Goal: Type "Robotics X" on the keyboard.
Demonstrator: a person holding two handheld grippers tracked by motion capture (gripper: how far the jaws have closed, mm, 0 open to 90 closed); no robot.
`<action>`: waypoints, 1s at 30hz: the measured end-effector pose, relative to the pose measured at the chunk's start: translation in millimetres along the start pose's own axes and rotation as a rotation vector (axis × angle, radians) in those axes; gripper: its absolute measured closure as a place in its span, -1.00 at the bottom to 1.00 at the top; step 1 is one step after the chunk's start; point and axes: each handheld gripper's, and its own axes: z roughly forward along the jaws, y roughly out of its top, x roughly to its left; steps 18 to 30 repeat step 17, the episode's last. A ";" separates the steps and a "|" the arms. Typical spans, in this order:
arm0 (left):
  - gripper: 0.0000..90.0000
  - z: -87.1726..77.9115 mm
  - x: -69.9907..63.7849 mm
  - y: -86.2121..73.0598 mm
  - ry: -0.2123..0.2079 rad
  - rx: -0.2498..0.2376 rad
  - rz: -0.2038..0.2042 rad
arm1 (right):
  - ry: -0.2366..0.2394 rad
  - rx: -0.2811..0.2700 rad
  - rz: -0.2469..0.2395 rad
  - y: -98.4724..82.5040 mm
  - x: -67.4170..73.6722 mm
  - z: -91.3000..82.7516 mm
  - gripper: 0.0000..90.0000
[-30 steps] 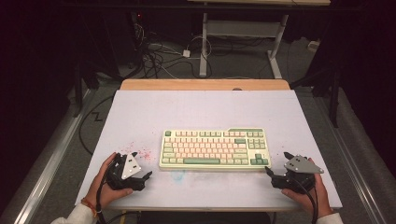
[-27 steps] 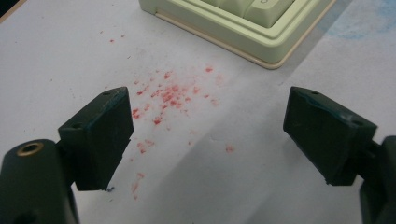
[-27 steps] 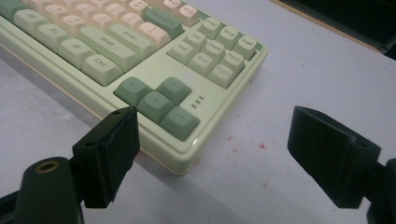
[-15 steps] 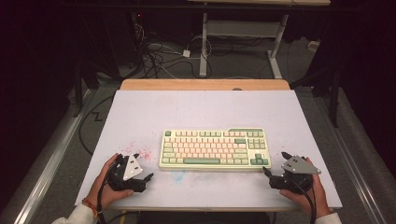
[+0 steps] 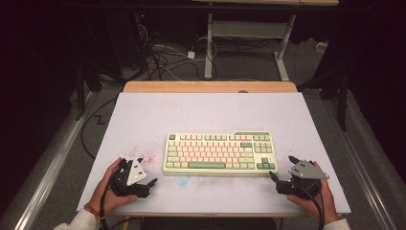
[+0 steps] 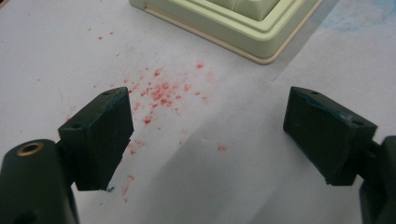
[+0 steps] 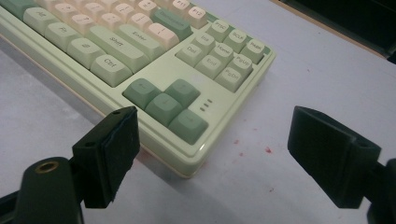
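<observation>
High view: above my side, facing forward and down over the whole surface (image 5: 210, 110). My left tool's camera sits low, close on the keyboard (image 6: 233, 23) corner. Right tool's camera, equally near, shares that keyboard (image 7: 140, 70), opposite end.

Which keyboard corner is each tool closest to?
The left tool sits off the near-left corner of the keyboard, over the red specks. The right tool points at the near-right corner, by the dark green arrow keys.

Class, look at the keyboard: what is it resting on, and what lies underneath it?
The keyboard lies flat on the white table, with red specks beside its near-left corner. Whatever lies beneath the keyboard is covered and cannot be seen.
</observation>
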 end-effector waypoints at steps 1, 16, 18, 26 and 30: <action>-0.67 0.2 0.0 0.1 0.001 0.000 0.000 | -0.001 0.000 0.000 0.0 0.1 0.0 -0.62; -0.67 3.5 1.4 3.0 -0.001 0.012 0.006 | 0.006 0.011 0.000 -1.7 -0.8 3.3 -0.62; -0.67 4.2 1.8 3.6 -0.001 0.012 0.005 | 0.005 0.010 0.002 -1.8 -1.1 3.7 -0.62; -0.67 4.2 1.8 3.6 -0.001 0.012 0.005 | 0.005 0.010 0.002 -1.8 -1.1 3.7 -0.62; -0.67 4.2 1.8 3.6 -0.001 0.012 0.005 | 0.005 0.010 0.002 -1.8 -1.1 3.7 -0.62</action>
